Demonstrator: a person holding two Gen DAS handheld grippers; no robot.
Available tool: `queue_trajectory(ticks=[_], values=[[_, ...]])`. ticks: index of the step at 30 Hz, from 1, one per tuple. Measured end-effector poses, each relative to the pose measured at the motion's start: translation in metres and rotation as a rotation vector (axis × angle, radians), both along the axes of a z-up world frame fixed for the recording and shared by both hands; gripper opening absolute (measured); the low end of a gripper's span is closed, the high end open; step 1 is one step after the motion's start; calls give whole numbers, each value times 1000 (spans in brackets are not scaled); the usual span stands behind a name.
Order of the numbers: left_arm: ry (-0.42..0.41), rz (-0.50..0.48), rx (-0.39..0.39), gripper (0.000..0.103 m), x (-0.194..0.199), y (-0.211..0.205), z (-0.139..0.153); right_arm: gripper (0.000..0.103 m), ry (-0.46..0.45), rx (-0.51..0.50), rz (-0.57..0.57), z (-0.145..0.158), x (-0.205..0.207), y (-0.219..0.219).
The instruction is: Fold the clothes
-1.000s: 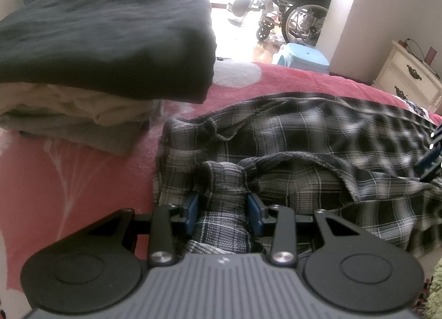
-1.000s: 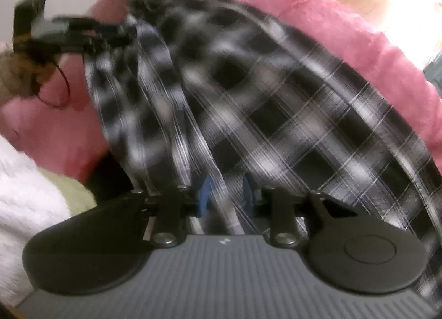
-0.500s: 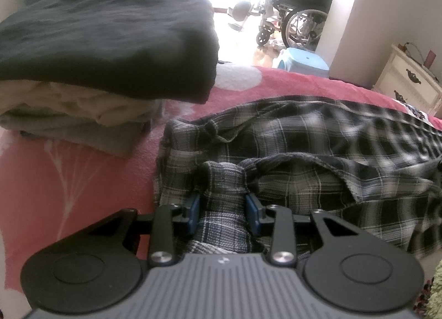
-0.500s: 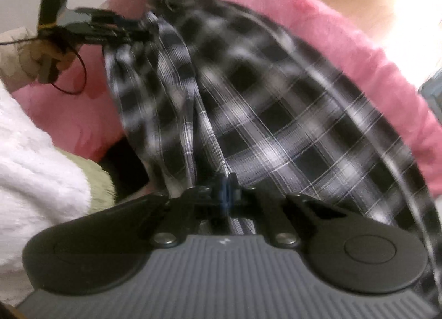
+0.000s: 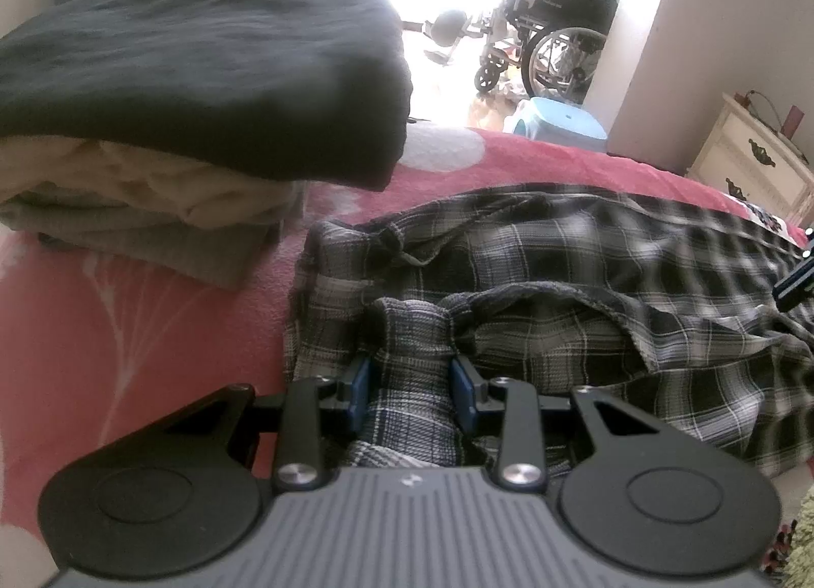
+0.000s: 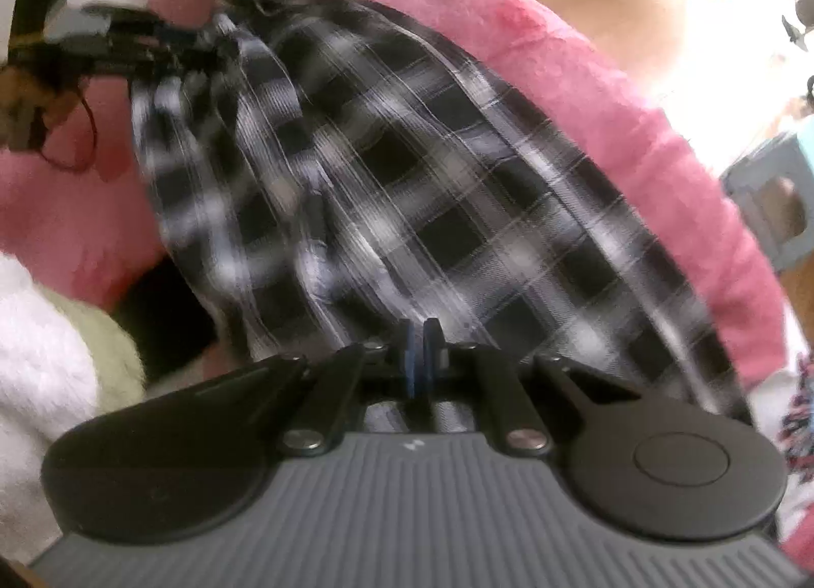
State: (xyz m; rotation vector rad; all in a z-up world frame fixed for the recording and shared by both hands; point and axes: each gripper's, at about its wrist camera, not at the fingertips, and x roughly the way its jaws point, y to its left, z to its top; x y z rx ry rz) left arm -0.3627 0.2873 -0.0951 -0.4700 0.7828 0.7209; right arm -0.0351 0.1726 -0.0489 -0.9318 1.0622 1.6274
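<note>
A black-and-white plaid garment (image 5: 585, 283) is spread on a bed with a red-pink cover (image 5: 127, 333). It looks like drawstring trousers, though that is not certain.

- Left tongs (image 5: 411, 387): clenched on a thick bunched wad of the plaid cloth, seen between the 2 blue pads. This end carries a cord and a gathered edge, so it is judged to be the waist end.
- Right tongs (image 6: 419, 356): pads pressed nearly together over the plaid cloth (image 6: 458, 191). A thin layer seems to be pinched, but blur leaves this unsure.
- In the right wrist view the left tongs (image 6: 168, 41) are seen at the far end of the cloth, so the garment is stretched between the 2 tongs.
- Long axis: from the left tongs away to the right tongs, roughly across the bed. Each hand is nearest its own end.
- A stack of 3 folded items (image 5: 178, 105), black on top, lies just beside the waist end, on the left.

Judgement: a fold appears to be in hand. Any coming fold would turn on bringing 1 held end along this axis toward the other. How many folds are already made cannot be told.
</note>
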Motion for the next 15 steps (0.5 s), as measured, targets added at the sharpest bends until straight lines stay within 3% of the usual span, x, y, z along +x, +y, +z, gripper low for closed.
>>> queue_trajectory(ticks=[5,8,10,11,12,15], values=[[-13,8,-1,34,-2,-1,0,28,-11,-3,2,-10,-3,6],[-16,12,1,34,-3,-2,0,30,-31,-22,50,-22,-19,8],[-21,16,5,34,-4,-3,1,25,-79,-39,69,-35,-28,8],[-23,18,7,34,-5,-3,2,6,-105,-44,67,-40,-30,8],[-25,19,10,34,-6,-4,3,0,-114,-45,62,-42,-30,8],[-38,28,13,34,-9,-7,5,0,-105,0,52,-27,-27,7]])
